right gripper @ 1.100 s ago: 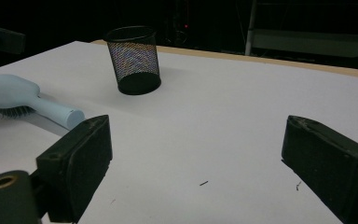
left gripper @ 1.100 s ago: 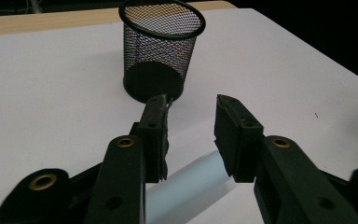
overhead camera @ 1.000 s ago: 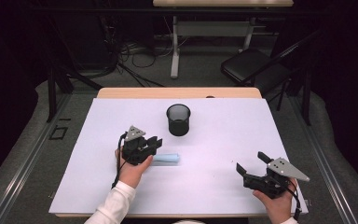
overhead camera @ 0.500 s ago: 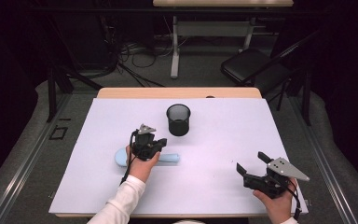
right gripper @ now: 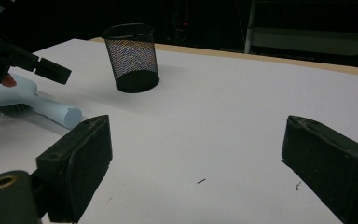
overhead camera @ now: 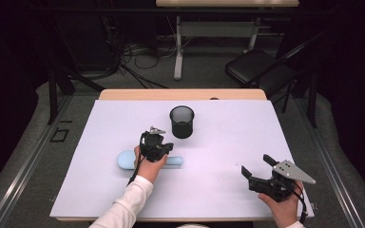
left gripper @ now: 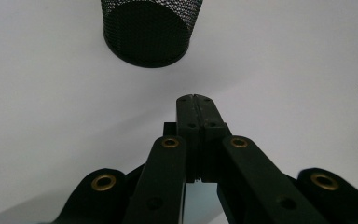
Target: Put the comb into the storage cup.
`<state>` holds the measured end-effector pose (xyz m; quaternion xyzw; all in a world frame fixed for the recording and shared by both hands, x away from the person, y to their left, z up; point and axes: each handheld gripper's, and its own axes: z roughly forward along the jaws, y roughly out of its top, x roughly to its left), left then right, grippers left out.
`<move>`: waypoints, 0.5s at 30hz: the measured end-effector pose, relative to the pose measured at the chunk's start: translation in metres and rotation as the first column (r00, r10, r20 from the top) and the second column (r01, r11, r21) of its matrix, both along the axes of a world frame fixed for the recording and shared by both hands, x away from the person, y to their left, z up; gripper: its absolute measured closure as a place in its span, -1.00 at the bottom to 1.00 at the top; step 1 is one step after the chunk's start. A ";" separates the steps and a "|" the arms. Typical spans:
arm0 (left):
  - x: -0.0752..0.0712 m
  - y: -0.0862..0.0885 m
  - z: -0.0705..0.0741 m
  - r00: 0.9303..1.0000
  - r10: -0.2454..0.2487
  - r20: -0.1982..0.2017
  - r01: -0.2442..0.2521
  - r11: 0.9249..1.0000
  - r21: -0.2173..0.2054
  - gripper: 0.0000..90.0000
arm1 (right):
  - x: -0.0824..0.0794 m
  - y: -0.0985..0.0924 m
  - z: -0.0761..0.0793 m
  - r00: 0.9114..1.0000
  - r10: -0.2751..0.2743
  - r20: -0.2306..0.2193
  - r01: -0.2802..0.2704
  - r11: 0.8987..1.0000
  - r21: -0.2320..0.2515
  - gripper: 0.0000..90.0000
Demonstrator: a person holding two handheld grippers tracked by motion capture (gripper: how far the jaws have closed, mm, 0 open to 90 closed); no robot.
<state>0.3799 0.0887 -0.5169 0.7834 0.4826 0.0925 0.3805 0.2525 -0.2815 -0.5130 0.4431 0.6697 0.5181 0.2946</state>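
A pale blue hairbrush [overhead camera: 173,162] lies flat on the white table cover [overhead camera: 228,137], handle to the right; the right gripper view shows the hairbrush [right gripper: 32,105] bristles-down at the left. My left gripper [overhead camera: 167,147] hovers just over the brush's middle, its jaws pressed together with nothing between them. In its own view the left gripper [left gripper: 196,99] points at a black mesh cup [left gripper: 147,30]. The mesh cup [overhead camera: 182,122] stands upright behind the brush. My right gripper [overhead camera: 256,165] rests at the front right with jaws wide apart and empty, as the right gripper [right gripper: 200,154] shows in its own view.
The wooden table edge [overhead camera: 180,94] runs along the back. Beyond it the floor holds cables, a table leg [overhead camera: 177,47] and a dark chair [overhead camera: 256,71] at the back right. White cover lies open between the two grippers.
My left hand has slid right and slightly toward the cup, uncovering the brush's head at the left, and its jaws have come together. The brush and my right gripper have stayed put.
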 end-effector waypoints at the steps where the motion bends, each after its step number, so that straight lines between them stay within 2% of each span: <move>1: 0.001 -0.001 -0.001 1.000 0.000 -0.007 0.000 1.000 0.004 1.00 | 0.000 0.000 0.000 1.000 0.001 0.000 -0.001 1.000 0.000 -0.82; 7: 0.006 -0.006 -0.007 0.999 -0.005 -0.045 0.006 0.999 0.035 1.00 | 0.000 0.000 0.000 1.000 0.003 -0.002 -0.003 1.000 -0.001 -0.82; 15: 0.009 -0.012 -0.012 0.997 -0.007 -0.072 0.011 0.998 0.058 1.00 | 0.000 0.000 0.000 1.000 0.006 0.000 -0.006 1.000 -0.004 -0.81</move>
